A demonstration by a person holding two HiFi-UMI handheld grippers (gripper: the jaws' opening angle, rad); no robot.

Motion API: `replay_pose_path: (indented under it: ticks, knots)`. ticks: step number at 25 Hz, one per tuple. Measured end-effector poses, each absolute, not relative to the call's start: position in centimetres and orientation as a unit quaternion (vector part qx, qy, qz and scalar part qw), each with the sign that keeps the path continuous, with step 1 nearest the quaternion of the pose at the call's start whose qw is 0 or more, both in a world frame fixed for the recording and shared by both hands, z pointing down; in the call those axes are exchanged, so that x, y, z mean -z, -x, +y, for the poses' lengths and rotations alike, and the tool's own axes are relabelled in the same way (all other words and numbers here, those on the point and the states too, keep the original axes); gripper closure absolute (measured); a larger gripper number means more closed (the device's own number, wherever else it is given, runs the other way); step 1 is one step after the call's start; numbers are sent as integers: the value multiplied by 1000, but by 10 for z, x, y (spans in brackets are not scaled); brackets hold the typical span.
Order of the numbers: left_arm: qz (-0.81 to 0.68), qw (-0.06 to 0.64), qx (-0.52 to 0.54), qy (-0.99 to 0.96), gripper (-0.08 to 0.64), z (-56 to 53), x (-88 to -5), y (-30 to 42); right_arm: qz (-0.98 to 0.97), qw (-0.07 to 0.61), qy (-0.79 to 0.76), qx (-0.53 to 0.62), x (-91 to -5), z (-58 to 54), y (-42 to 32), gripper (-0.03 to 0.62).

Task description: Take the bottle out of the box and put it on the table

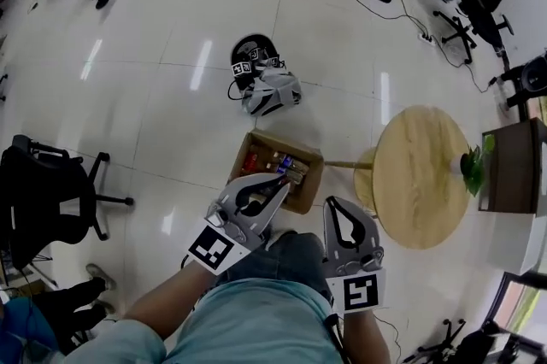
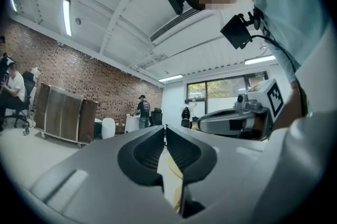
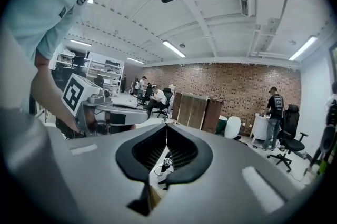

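Left gripper [image 1: 279,179] and right gripper [image 1: 334,203] have jaws pressed together, empty. The bottle [image 1: 255,159] lies in the box [image 1: 313,183], left of the table [image 1: 420,183]. It is likely light, stiff and slippery, so grip mid-body.

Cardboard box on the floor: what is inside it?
The cardboard box holds red items and a blue item packed together. They are too small to tell which, if any, is a bottle. The left gripper covers the box's near part.
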State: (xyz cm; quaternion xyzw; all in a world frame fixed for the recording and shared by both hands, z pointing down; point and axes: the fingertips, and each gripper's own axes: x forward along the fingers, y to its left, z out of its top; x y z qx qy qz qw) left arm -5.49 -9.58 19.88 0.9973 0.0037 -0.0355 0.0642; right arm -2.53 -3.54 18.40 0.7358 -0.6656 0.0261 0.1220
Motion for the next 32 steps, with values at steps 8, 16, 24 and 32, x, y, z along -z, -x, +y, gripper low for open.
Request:
replay_pose_path:
  ticks: [8,16,24,32]
  knots:
    - [-73,64,-5,-995,538,-118,-236,44,-721,120,-679,-65,-229,-67,12,587]
    - [-207,121,-93,-966,548,-105,-354,21,-817,186,-533,-116,-346,-58,4,552]
    - [-282,211,-143,-925,548,-102,-525,39,-865,207,-425,-170,-494,-59,35,506]
    - [-334,271,-182,-884,548,-124,-700,92,-839,245,-409,-261,-709,-84,79,486]
